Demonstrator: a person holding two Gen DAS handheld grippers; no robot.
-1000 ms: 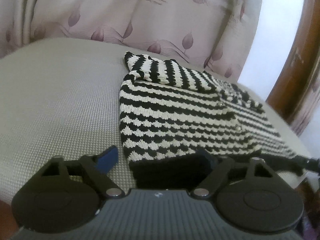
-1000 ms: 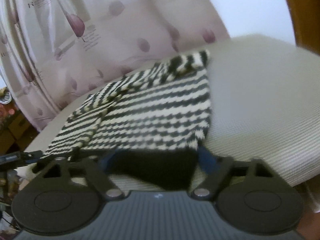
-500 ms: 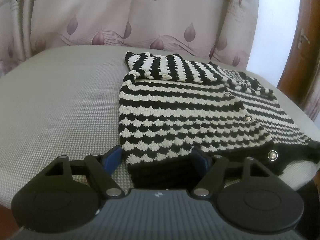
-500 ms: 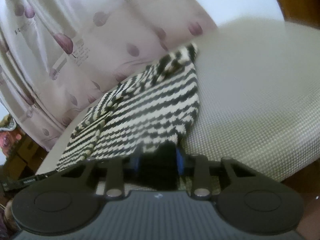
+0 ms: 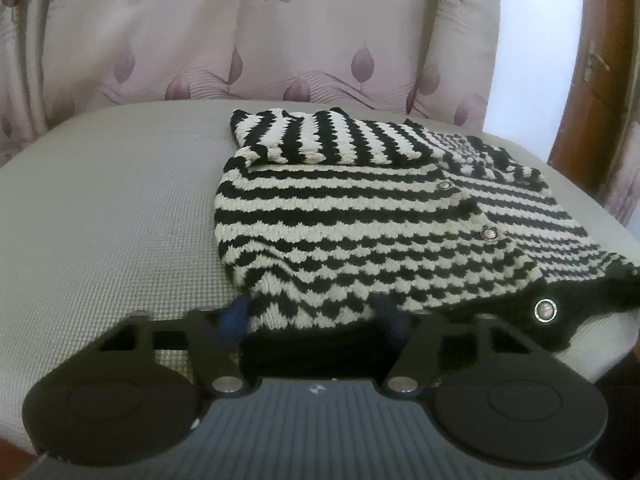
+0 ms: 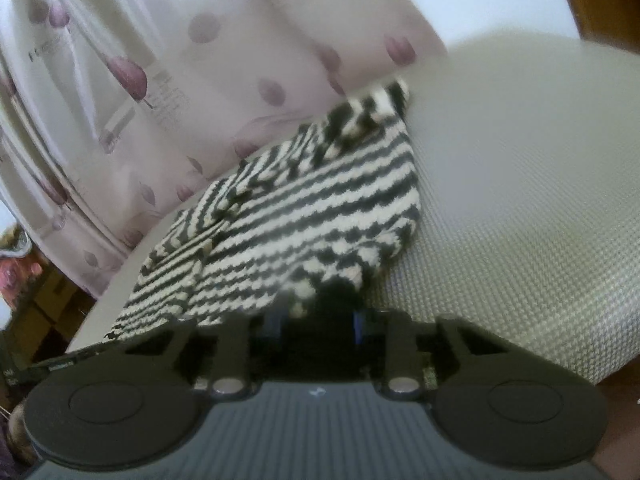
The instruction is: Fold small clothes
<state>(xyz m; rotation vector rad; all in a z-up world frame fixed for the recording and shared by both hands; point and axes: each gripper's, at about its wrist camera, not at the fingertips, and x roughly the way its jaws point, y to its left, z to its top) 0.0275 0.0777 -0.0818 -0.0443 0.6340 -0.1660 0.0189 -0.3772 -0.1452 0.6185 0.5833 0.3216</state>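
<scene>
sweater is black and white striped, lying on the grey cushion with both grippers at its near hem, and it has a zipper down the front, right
Not a zipper. The left wrist view shows round metal snap buttons on the sweater. The rest holds: black and white stripes, on the grey cushion, with the left gripper and right gripper at its near hem.

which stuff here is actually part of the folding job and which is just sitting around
Part of the job:
- black and cream striped knit cardigan, near hem gathered at both tools
- left tool, fingers around the black hem
- right tool, closed on the hem
- grey woven cushion under the cardigan

Just there:
- pink leaf-print curtain
- brown wooden door
</scene>
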